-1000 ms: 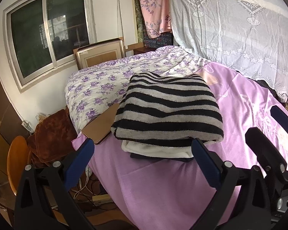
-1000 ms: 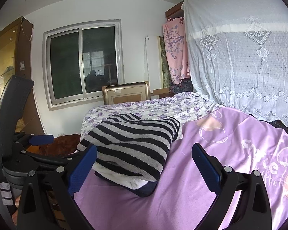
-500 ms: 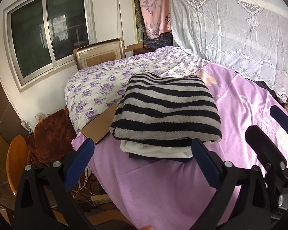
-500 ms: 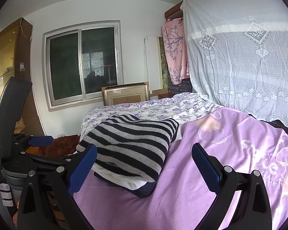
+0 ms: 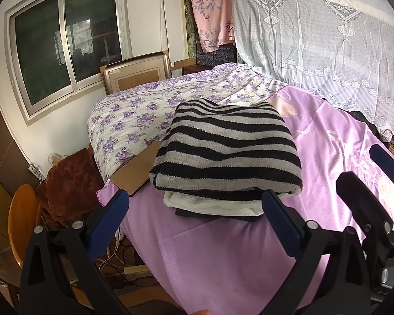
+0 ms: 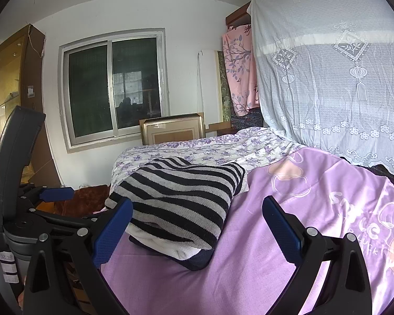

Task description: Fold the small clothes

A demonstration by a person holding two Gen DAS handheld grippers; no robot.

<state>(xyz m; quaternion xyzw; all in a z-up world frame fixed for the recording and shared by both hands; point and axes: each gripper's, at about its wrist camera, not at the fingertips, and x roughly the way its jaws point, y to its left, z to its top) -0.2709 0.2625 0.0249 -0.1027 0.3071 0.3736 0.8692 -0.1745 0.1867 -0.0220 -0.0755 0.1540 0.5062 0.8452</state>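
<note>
I hold both tools over the near end of the bed. My left tool (image 5: 194,223) is spread wide and holds nothing. My right tool (image 6: 197,225) is spread wide too, and it is empty.

The clothes sit in a stack (image 5: 223,162) on the purple sheet (image 5: 223,257). On top is a folded striped sweater (image 5: 228,147), black and grey. Under it is a white piece (image 5: 210,204), and a dark piece (image 5: 218,215) lies at the bottom. The white and dark edges poke out a bit on the near side. In the right view the stack (image 6: 181,204) is on the left part of the sheet, just past my left blue finger (image 6: 113,231).

The stack is close to the left edge of the bed. A brown board (image 5: 136,173) sticks out from under it, over that edge. Past the edge the floor drops away, with a brown cushion (image 5: 71,183), a wooden chair (image 5: 23,220) and some cords (image 5: 118,257).

To the right of the stack the purple sheet (image 6: 302,223) is flat and open, with lots of room to move. Behind the stack lies a flower quilt (image 5: 134,113). A lace curtain (image 6: 328,78) hangs along the far right side of the bed. The window (image 6: 113,89) is on the back wall.

My other tool shows at the side of each view, close by but not touching the clothes.
</note>
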